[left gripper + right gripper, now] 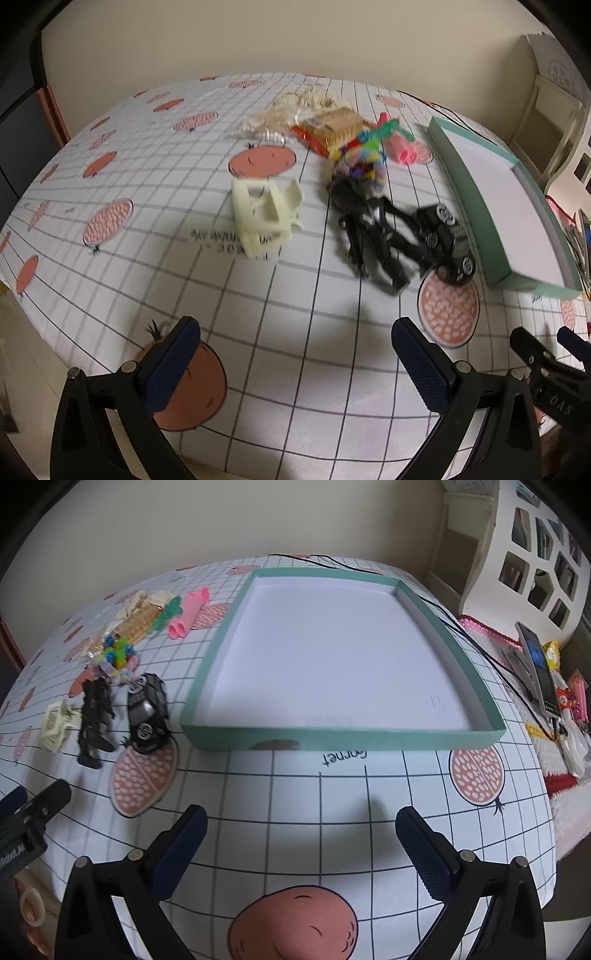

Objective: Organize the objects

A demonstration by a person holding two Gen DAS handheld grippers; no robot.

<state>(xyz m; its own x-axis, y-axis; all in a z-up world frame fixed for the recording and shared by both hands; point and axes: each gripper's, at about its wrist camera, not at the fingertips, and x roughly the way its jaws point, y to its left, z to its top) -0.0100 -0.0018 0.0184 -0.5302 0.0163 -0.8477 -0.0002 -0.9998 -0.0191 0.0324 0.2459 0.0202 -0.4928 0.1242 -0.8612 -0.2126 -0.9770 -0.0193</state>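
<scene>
Looking along both sets of tongs, I see the left tongs [295,354] and the right tongs [301,843] spread wide and holding nothing, both hovering above the near part of the white grid-patterned cloth with pink fruit prints [332,794] that covers the surface.

The shallow mint-green cardboard tray with a white floor [480,686] lies flat straight ahead of my right tongs and has nothing in it. The things to sort sit in a loose cluster to its left, well ahead of my left tongs.

Nearest that cluster's open side is the cream-coloured plastic frame piece [264,218], standing apart from the rest. I judge it light and rigid, with open bars that the pads can close across; a grip on one straight bar should hold without crushing.

The black toy car with silver wheels [448,242] lies just beside the tray wall. It looks hard, smooth and probably the heaviest item, so I would pinch it across the body, not the wheels, which could roll.

The black jointed plastic figure [373,229] touches the car and looks limby; the torso is the safe hold.

Behind them, the multicoloured fuzzy bundle [360,162] should be soft and compressible, the pink plastic tube-shaped toy [400,147] light, and the crinkly snack packet [328,129] slippery and crushable.
</scene>
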